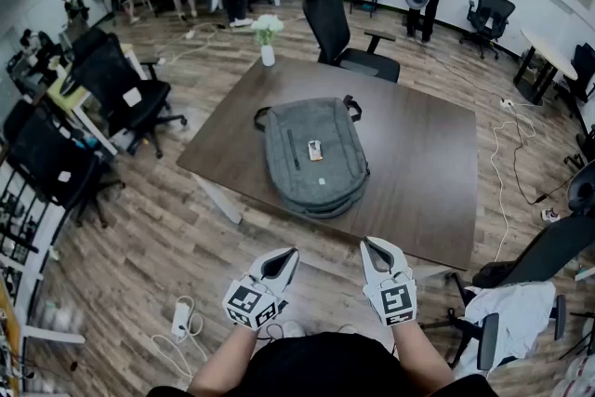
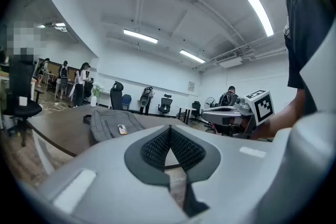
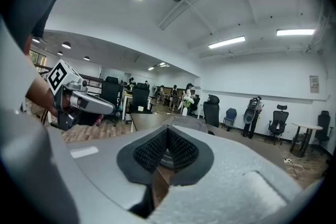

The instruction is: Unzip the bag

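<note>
Well, the dark desk (image 1: 428,163) carries the grey bag (image 1: 311,158), lying flat near its middle. My left tongs (image 1: 291,252) and right tongs (image 1: 369,244) hover off the near edge, well apart from the bag. Both have their tips pressed together, with nothing between them. A small vase (image 1: 268,54) of white flowers stands at the far-left corner.

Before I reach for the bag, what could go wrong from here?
The backpack lies loose on the table; tugging a zip with one hand-held gripper may just drag it. The left hand-held gripper and right hand-held gripper are shut and short of it. A power strip with cable lies by your feet: possible trip.
</note>
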### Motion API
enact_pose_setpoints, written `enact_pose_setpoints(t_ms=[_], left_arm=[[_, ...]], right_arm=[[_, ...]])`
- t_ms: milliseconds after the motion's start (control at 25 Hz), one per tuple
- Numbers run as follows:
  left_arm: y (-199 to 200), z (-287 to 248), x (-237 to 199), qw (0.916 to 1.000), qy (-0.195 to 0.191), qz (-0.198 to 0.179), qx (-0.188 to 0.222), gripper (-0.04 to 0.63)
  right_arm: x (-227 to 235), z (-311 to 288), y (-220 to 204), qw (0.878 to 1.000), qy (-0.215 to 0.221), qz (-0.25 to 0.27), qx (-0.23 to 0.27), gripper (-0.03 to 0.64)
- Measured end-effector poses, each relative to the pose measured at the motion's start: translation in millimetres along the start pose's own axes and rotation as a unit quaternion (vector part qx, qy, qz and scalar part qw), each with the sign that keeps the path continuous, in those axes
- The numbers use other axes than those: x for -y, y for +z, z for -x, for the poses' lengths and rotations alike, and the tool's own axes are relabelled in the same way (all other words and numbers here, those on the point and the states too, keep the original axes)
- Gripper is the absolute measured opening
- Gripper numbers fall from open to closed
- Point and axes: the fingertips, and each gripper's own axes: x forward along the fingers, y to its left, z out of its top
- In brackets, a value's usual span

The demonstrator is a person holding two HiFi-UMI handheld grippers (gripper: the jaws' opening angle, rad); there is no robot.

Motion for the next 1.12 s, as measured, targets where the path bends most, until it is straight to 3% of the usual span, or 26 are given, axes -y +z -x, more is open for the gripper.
enact_pose_setpoints(t_ms=[480,840,1120], left_arm=[[-1.7,8.3,-15.6,1.0,-0.004,0.005,-0.003,0.017],[-10.3,26.0,-35.2,0.9993,-0.034,0.003,-0.016,0.017],[-13.8,10.1,-46.0,0.9985,-0.053,0.003,-0.017,0.017]], right_arm=[[-15.8,-14.6,-5.7,1.0,0.005,-0.008,-0.011,0.002],[-25.7,-18.8,-16.6,0.999,-0.039,-0.022,-0.027,0.003],[-21.3,-27.0,-24.7,0.998,-0.045,-0.028,-0.046,0.003]])
